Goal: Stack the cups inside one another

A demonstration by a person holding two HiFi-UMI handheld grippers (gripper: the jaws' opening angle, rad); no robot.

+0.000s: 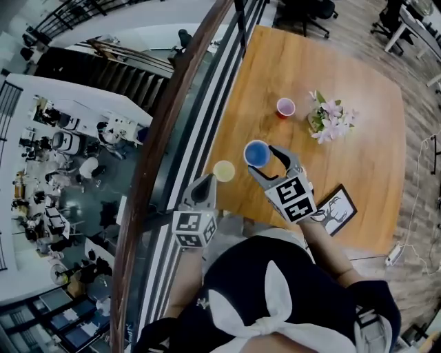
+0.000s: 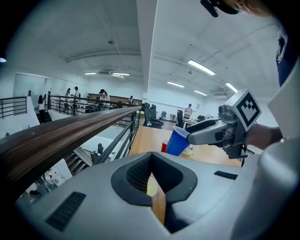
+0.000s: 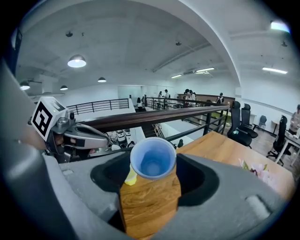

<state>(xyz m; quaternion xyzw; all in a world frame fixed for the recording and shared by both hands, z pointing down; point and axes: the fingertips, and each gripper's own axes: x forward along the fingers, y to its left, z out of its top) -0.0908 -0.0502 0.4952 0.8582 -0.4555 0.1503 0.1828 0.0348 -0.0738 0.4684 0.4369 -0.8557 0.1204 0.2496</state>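
A wooden table [image 1: 358, 76] stands against a balcony railing with a dark wooden handrail [image 1: 162, 131]. On the table are a bunch of pink flowers [image 1: 329, 117] and, at the near edge, a black-framed picture [image 1: 335, 210]. A white plug strip [image 1: 395, 254] lies on the floor by the table's corner. Office chairs [image 1: 313, 14] stand beyond the far end. Past the rail, stairs [image 1: 103, 69] lead down to a cluttered lower floor [image 1: 62, 145].

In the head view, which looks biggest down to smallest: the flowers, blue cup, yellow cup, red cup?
1. flowers
2. blue cup, but it is held up nearer the camera, so unsure
3. yellow cup and red cup look about alike
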